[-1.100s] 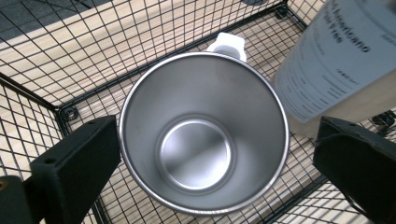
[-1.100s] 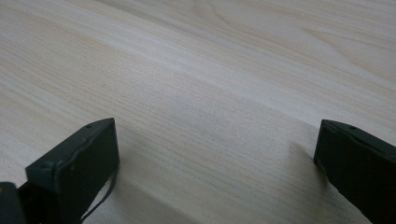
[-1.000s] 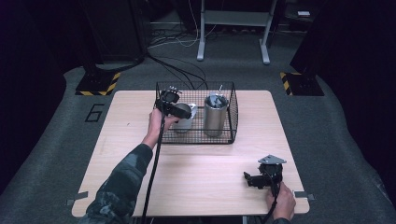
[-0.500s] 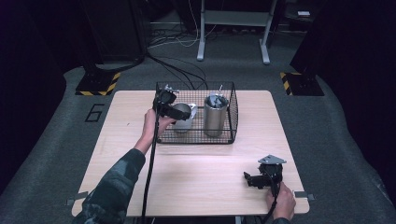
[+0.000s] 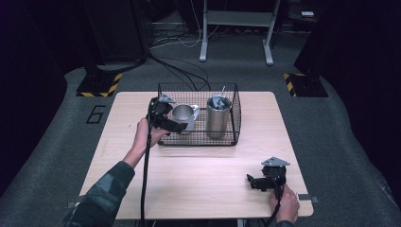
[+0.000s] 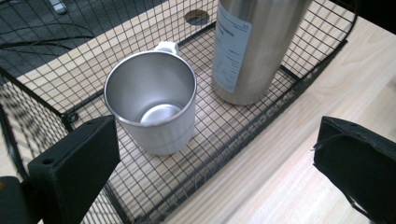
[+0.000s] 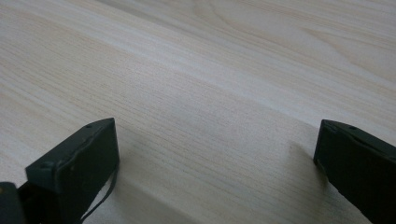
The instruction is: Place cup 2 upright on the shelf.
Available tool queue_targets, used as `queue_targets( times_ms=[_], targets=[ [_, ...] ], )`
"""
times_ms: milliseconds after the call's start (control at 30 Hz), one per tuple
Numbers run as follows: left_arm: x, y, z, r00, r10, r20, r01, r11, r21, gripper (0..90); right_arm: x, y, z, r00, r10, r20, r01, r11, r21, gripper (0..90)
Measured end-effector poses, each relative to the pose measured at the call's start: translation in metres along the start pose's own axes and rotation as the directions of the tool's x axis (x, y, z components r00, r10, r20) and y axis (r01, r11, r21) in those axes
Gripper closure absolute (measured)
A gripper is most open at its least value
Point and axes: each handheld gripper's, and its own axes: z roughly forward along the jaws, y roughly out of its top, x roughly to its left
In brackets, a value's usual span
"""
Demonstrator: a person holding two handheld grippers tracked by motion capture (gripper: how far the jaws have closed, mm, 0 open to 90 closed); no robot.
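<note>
- L gripper [image 5: 171, 124] hovering at the basket's left end, jaws spread wide, gripping nothing; in the left gripper view the jaws are framing the mug, one each side, not touching it.
- Steel mug [image 6: 152, 100] standing upright, mouth up, in the left half of the wire basket [image 5: 198, 141]; looks empty inside; white handle [image 6: 166, 46] pointing off to the basket's far wall.
- Handling, my guess: thin metal, light, stiff, won't crush. Polished wall looking slippery, so pads could be sliding on it. Best hold probably across the rim/upper wall, or one pad inside and one outside; handle sitting on the far side, awkward to get at.
- Tall steel tumbler [image 5: 218, 116] standing just beside the mug, right half of basket, w/ something sticking out of its top; can't tell what. Watch for knocking it on the lift.
- Basket sitting at the far-middle of the table [image 5: 142, 194].
- R gripper [image 5: 255, 181] resting near the table's near-right corner, jaws apart, nothing between them but bare wood.
- Count: 1 mug, 1 tumbler, 1 basket, 2 grippers.
</note>
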Motion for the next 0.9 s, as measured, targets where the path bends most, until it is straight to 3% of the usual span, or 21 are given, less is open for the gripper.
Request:
queue_targets(
  times_ms=[133, 533, 900],
  targets=[
    [-0.001, -0.013, -0.010, 0.9996, 0.024, -0.017, -0.024, 0.9997, -0.002, 0.1, 0.000, 0.000, 0.000, 1.0000, 0.001, 0.000, -0.001, 1.000, 0.000, 0.0],
    [0.000, -0.054, -0.036, 0.9965, 0.044, -0.072, -0.045, 0.9989, -0.012, 0.7, 0.000, 0.000, 0.000, 1.0000, -0.002, -0.001, 0.002, 1.000, 0.002, 0.0],
    [0.007, -0.101, -0.048, 0.9941, 0.003, -0.108, -0.004, 0.9999, -0.016, 1.9, 0.000, 0.000, 0.000, 1.0000, -0.004, -0.001, 0.004, 1.000, 0.001, 0.0]
  ],
)
